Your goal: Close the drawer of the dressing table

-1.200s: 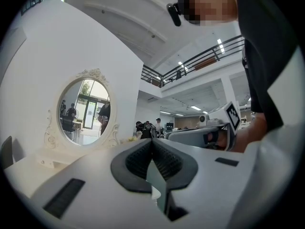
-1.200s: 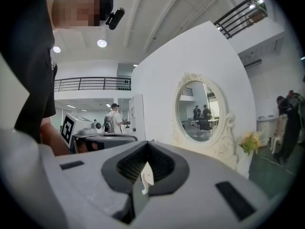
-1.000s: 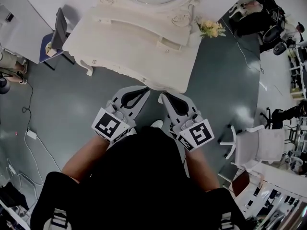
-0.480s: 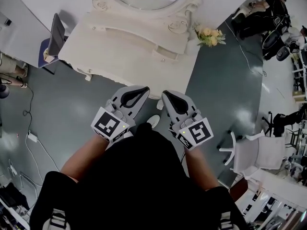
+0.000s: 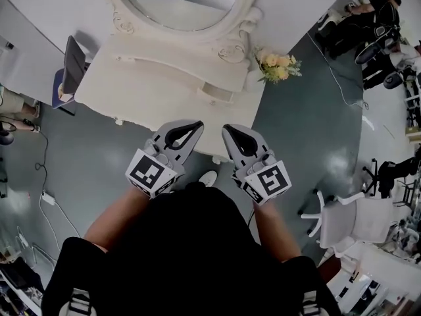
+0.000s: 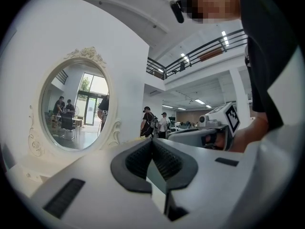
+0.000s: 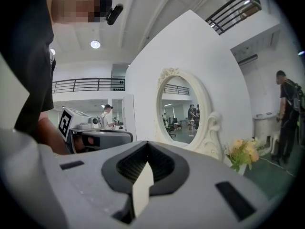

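Drawer [image 5: 216, 95] ahead of 2 grippers [image 5: 198, 125] [image 5: 226, 130] (shut)

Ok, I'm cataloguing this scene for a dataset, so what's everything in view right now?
dressing table: 1, white, just ahead of the grippers
mirror: 1, oval, white carved frame, at the table's back
drawer: 1, small, white, on the table below the mirror's right side
flowers: 1 bunch, yellow, at the table's right end
dark chair: 1, black with blue seat, left of the table
white chair: 1, on the floor at right
people: at least two, dark clothes, far right corner
shoe: 1, white, below the table edge
forearms: 2, bare, behind the grippers
left gripper: grey-white, shut, empty
right gripper: grey-white, shut, empty
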A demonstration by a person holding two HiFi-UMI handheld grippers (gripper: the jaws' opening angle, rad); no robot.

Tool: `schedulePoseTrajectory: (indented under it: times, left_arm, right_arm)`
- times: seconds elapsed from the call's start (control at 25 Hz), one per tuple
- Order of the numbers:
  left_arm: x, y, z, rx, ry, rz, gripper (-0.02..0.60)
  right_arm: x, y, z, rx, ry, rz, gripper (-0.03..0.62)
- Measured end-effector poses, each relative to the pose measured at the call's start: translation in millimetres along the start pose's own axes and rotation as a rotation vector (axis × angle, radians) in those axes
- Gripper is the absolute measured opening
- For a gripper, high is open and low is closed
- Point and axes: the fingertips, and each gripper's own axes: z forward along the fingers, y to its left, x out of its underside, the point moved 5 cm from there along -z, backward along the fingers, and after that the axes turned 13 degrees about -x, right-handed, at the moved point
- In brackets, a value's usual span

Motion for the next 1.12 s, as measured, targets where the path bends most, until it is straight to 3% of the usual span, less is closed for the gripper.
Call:
schedulePoseTrajectory:
  times: [0.36,0.64,1.12]
  left_arm:
    - [4,-2,38,0.053,0.032,-0.002,-0.005]
    - [16,32,62,0.143,0.045,-0.019,-0.005]
    - [44,111,107,0.331,0.068,0.023,-0.005]
  right_arm:
    - [15,-47,3,0.052,0.027,0.045,0.002]
    - [34,-69,30,0.150,0.072,0.083,0.002]
    - [89,-105,83,0.457,0.140,0.178,0.002]
